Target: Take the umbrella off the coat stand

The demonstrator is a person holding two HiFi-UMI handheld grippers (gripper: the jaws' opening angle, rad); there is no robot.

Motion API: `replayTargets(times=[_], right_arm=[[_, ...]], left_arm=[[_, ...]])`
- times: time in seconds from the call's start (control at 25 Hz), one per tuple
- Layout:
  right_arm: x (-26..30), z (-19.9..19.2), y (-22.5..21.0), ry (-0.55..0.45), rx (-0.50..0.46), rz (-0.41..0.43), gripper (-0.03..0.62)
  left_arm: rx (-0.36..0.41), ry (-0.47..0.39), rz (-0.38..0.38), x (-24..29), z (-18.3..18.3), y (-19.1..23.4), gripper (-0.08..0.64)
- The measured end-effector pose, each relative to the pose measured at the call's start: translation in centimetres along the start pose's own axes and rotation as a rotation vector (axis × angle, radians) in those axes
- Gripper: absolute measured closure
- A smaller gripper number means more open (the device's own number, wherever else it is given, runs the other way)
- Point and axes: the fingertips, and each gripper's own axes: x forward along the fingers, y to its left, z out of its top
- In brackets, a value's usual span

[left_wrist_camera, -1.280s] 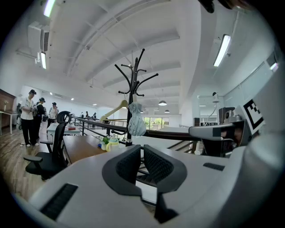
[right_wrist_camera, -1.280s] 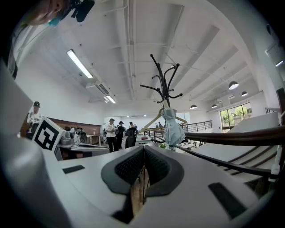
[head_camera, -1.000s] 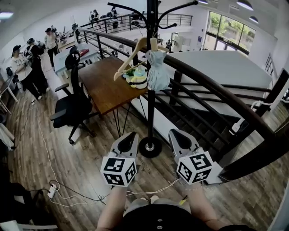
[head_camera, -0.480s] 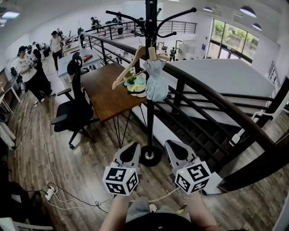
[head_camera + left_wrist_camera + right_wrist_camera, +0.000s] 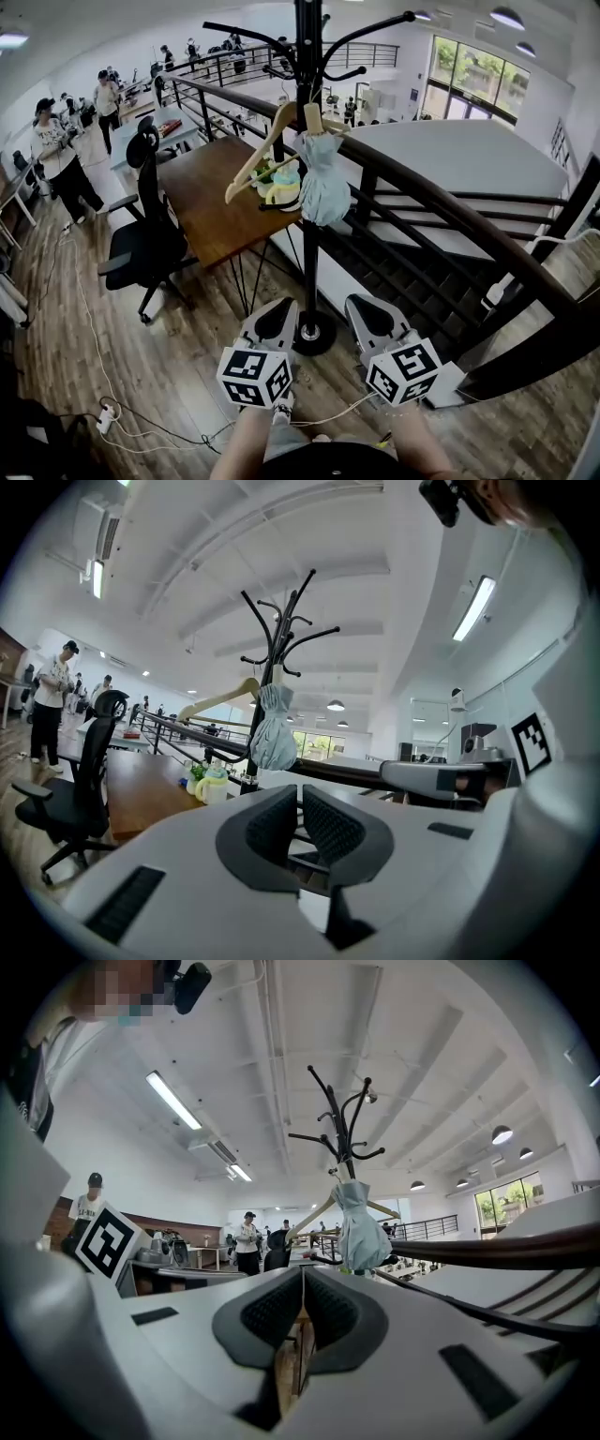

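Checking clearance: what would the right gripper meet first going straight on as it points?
Probably the coat stand's pole, below the hanging umbrella; depth is unclear.

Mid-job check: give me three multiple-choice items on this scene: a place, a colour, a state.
1. The umbrella hangs: A on the coat stand, by the wooden hanger; B on the chair; C on the railing.
2. The umbrella is: A red; B pale blue; C black.
3. The right claw is: A wide open; B shut on the umbrella; C shut, empty.
Answers: 1 A, it dangles beside the stand's pole; 2 B, pale blue fabric; 3 C, pads together, nothing between.
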Motion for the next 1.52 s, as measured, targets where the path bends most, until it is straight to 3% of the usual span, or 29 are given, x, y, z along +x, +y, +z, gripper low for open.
replayTargets(times=[0.4, 0.76, 0.96, 1.16, 1.2, 1.28, 1.52], right_arm=[[9.1, 3.7, -3.3, -0.082, -0.029, -0.1, 0.561], [13.7, 5.2, -4.5, -0.157, -0.033, -0.242, 0.561], [15.1, 5.2, -4.6, -0.156, -0.049, -0.275, 0.561], [15.3, 6.1, -4.8, -0.146, -0.084, -0.283, 0.558], [15.3, 6.3, -4.9, -0.14, -0.089, -0.28, 0.552], [15.4, 6.5, -5.2, -0.129, -0.093, -0.274, 0.475], [15.2, 6.8, -6.8, -0.122, -0.078, -0.267, 0.456]], left_arm=[[0.036, -0.044, -0.114, 7.4, 5.2, 6.6, 0.532], [0.053, -0.047, -0.235, 10.9, 7.0, 10.9, 0.532], [0.062, -0.028, -0.313, 12.3, 7.0, 11.3, 0.532], [0.053, -0.047, -0.338, 13.2, 7.7, 10.8, 0.532], [0.048, -0.051, -0.342, 13.4, 7.9, 10.6, 0.532], [0.04, -0.062, -0.347, 13.7, 8.3, 10.2, 0.532], [0.03, -0.071, -0.332, 14.5, 9.0, 9.4, 0.532]])
